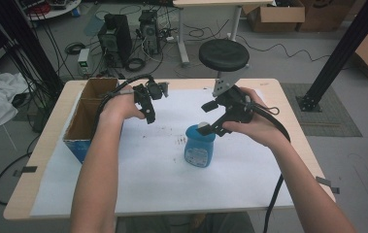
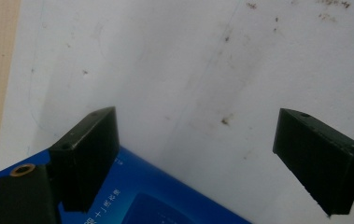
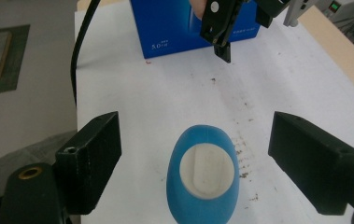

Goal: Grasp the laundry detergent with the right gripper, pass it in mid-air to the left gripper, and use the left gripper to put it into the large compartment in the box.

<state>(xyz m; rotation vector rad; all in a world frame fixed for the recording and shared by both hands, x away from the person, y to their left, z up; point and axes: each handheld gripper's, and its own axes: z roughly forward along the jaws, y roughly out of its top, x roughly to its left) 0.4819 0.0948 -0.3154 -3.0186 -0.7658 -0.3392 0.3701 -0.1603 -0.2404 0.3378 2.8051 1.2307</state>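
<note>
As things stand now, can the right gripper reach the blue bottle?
Probably yes. The right gripper is open above the blue bottle, one jaw on each side of its white cap, and nothing lies between them.

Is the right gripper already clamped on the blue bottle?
No, the right gripper is open, its jaws standing apart on either side of the blue bottle without touching it.

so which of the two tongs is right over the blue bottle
The right tongs: open, hanging directly above the blue bottle with its white cap between the jaws. The left tongs sit off by the cardboard box.
</note>
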